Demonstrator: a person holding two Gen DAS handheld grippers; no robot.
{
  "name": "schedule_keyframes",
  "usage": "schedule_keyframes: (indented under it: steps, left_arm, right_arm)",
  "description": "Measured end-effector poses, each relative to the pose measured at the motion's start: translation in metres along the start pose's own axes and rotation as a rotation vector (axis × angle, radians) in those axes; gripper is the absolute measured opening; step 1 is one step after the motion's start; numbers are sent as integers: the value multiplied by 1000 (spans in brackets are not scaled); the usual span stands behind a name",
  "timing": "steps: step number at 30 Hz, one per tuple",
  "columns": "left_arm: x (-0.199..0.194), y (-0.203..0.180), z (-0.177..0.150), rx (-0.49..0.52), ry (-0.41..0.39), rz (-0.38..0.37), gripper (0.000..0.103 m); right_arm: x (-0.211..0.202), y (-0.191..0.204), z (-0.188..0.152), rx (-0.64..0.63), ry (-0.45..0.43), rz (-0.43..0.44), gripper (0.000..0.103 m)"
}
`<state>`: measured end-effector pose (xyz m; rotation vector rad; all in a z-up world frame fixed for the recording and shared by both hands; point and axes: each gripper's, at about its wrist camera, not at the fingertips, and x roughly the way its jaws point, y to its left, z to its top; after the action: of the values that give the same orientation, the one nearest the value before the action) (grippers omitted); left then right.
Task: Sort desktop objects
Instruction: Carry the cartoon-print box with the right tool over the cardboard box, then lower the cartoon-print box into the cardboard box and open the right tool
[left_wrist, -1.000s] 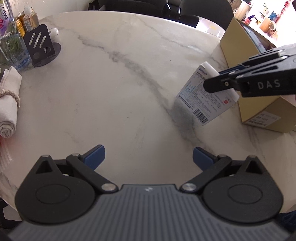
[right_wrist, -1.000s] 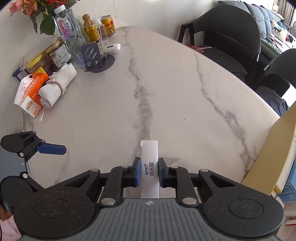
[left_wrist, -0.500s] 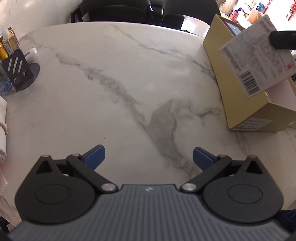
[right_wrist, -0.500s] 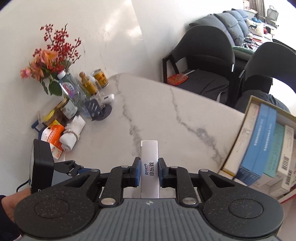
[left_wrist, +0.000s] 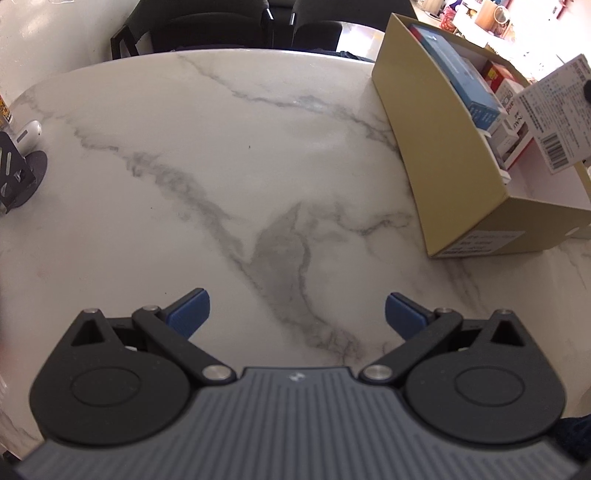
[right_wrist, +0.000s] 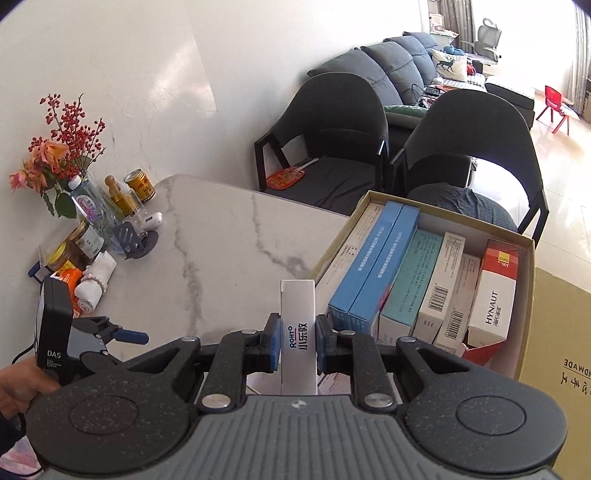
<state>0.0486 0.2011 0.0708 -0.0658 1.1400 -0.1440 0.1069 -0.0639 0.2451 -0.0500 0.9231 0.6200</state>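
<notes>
My right gripper (right_wrist: 297, 341) is shut on a slim white Rohto box (right_wrist: 297, 317) and holds it in the air beside the near left corner of the open cardboard box (right_wrist: 526, 295). The cardboard box holds several upright medicine boxes, blue, teal, white and red. In the left wrist view the same white box (left_wrist: 554, 114) hangs over the cardboard box (left_wrist: 436, 147) at the far right. My left gripper (left_wrist: 297, 312) is open and empty, low over the bare marble table (left_wrist: 221, 166). It also shows in the right wrist view (right_wrist: 122, 334).
Bottles, jars, a flower vase (right_wrist: 88, 210), a black phone stand (right_wrist: 129, 240) and a rolled white cloth (right_wrist: 96, 284) crowd the table's far left edge. Two dark chairs (right_wrist: 332, 147) stand behind the table. A second cardboard box (right_wrist: 561, 350) sits at the right.
My right gripper has lifted the white box off the table and carried it right, up over the cardboard box. My left gripper stays open and has shifted its view rightward.
</notes>
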Motion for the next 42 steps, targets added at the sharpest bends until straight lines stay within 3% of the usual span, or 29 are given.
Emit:
schedule_keyframes:
  steps: [5,17,22,29,32,38,42]
  left_arm:
    - [1,-7,0,13,5,2,103]
    - [-1,-9,-3,-5,11,15,103]
    - [0,-6,-4,-21,13,18,103]
    - [0,-4,-5,-22,18,21,103]
    - [0,-3,-5,-27,17,23,103]
    - [-1,1,-7,-33,18,28,103]
    - [0,5,-8,-45,24,32,103]
  right_arm:
    - [5,8,-4,-132,29,77,21]
    - [24,25,2,-423,122,127,21]
    - [37,38,-1,-585,191,100,21]
    - [52,57,-1,-713,276,139,21]
    - [64,58,0,-728,295,151,21]
    - [69,26,-12,-476,312,141,27]
    - [72,4,-19,-303,321,133,37]
